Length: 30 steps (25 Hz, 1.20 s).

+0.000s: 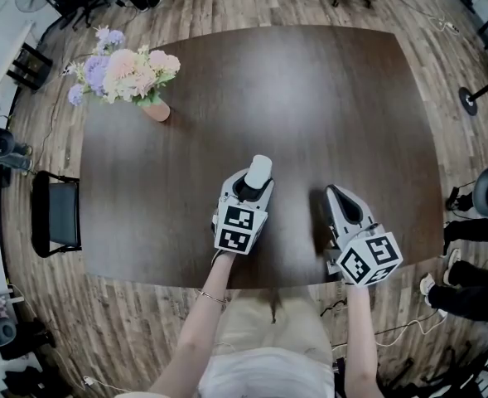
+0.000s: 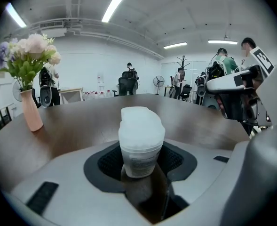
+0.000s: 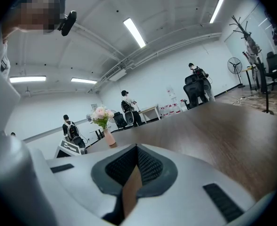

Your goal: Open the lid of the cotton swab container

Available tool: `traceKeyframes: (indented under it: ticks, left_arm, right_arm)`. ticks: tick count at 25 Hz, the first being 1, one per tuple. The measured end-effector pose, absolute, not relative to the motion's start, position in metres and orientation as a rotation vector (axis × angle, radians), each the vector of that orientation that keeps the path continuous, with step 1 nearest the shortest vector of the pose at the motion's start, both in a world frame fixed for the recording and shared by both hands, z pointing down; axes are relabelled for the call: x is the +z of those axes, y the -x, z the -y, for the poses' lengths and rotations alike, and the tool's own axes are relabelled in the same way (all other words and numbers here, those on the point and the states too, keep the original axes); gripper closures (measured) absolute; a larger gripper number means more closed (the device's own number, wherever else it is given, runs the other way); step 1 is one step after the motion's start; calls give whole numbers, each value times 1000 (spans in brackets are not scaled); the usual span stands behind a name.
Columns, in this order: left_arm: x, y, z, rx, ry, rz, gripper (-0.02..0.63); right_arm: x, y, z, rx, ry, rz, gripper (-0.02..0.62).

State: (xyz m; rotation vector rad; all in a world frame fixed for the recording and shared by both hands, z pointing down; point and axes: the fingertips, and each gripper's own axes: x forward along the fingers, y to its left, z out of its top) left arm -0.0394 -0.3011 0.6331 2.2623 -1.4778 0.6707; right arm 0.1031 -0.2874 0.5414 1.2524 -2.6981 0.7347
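Nearest, the right gripper [image 1: 335, 192] sits over the near right part of the table [image 1: 326, 89], its jaws pressed together on nothing. Just to its left, the left gripper [image 1: 252, 187] stands wide, its pads clasping the lower sides of the white cotton swab container [image 2: 140, 142], lid on. Far left stands a vase of flowers [image 1: 132, 81].

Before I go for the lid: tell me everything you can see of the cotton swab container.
The cotton swab container is a translucent white plastic tub with a printed label and a domed lid, still shut. It stands upright on the dark wooden table, between the left gripper's jaws, whose pads look pressed against its sides.
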Motion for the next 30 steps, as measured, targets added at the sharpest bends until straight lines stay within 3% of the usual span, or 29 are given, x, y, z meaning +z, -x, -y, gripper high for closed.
traceKeyframes:
  ticks: [12, 30]
  left_arm:
    - [611, 23, 282, 651, -2347, 1265, 394]
    - [511, -5, 248, 604, -2562, 934, 396]
  right_arm:
    - [524, -95, 294, 691, -1229, 2742, 575]
    - [449, -84, 295, 530, -986, 2912, 574]
